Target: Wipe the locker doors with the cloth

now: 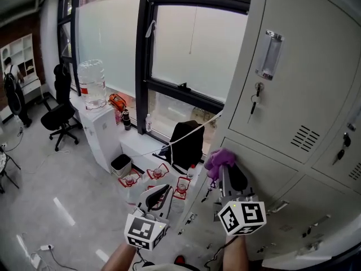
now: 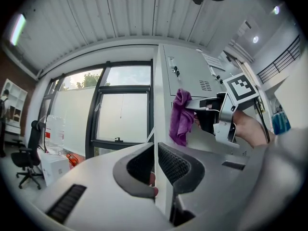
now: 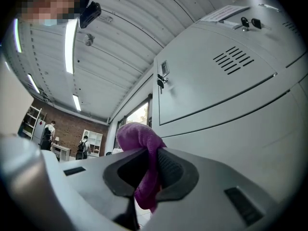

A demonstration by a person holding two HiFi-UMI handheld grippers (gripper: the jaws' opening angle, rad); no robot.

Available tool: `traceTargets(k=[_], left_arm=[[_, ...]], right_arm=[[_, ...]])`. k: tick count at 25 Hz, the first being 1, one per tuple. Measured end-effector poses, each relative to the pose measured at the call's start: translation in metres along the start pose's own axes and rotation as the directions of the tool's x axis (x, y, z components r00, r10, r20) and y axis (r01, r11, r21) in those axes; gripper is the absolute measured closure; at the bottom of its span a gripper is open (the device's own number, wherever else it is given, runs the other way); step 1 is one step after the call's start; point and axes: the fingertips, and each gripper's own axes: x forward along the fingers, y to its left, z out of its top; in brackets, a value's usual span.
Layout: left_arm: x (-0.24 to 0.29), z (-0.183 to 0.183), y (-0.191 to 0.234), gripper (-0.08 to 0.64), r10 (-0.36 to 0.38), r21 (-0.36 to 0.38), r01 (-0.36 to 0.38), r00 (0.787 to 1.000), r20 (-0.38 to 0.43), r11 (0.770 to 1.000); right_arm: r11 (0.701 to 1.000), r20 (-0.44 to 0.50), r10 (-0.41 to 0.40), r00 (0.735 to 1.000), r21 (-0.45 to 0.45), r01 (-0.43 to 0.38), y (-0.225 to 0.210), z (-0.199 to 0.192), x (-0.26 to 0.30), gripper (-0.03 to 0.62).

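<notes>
A purple cloth (image 1: 219,158) hangs bunched from my right gripper (image 1: 224,171), which is shut on it right at the grey locker doors (image 1: 293,95). In the right gripper view the cloth (image 3: 139,138) is pinched between the jaws of the right gripper (image 3: 153,170) and droops below them, with a vented locker door (image 3: 226,95) just ahead. My left gripper (image 1: 159,193) hangs lower and to the left, away from the lockers. In its own view the left gripper (image 2: 155,165) is shut with nothing in it, and looks at the cloth (image 2: 181,117) and the right gripper (image 2: 211,114).
Left of the lockers is a large black-framed window (image 1: 186,49) with a black bag (image 1: 186,143) on its sill. Below stand a water dispenser (image 1: 92,83), a small bin (image 1: 120,164) and an office chair (image 1: 59,117). A person (image 1: 12,92) stands far left.
</notes>
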Motion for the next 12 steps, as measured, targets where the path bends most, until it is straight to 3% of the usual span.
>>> traceTargets(k=[12], left_arm=[[0.006,0.001,0.008,0.517,0.027,-0.002,-0.027,1.0,0.002,1.0]], right_arm=[[0.999,-0.002,-0.041,0.999,-0.031,0.041,-0.015,-0.001,0.02,0.538]])
